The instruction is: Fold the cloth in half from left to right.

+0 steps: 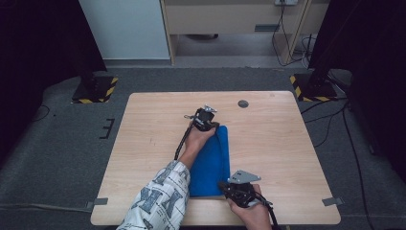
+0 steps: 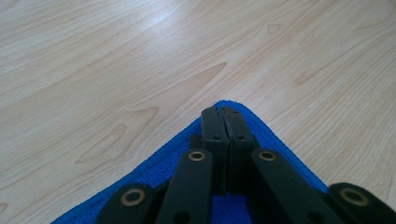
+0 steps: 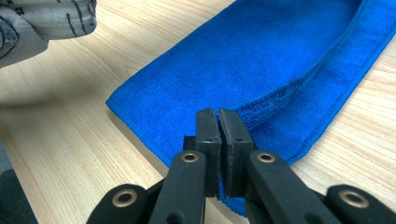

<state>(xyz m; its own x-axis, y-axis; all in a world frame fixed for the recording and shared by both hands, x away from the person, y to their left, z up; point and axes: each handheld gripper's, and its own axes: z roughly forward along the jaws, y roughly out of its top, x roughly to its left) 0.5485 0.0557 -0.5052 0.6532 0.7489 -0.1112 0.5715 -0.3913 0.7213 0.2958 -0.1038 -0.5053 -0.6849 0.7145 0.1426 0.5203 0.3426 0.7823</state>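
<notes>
Patterned white sleeve (image 1: pixel 160 201) leads from the near left edge up to the left gripper (image 1: pixel 207 120), whose jaws are pressed together at the far corner of the folded blue microfibre cloth (image 1: pixel 213 163); whether a layer is pinched between them I cannot tell. That cloth lies lengthwise at the middle of the pale wood-grain tabletop (image 1: pixel 277 139). At its near right corner sits the right gripper (image 1: pixel 230 188), jaws likewise pressed together over the hem. Folding neatly probably calls for keeping both corners taut, lifting together and moving level, so the edges stay aligned.
</notes>
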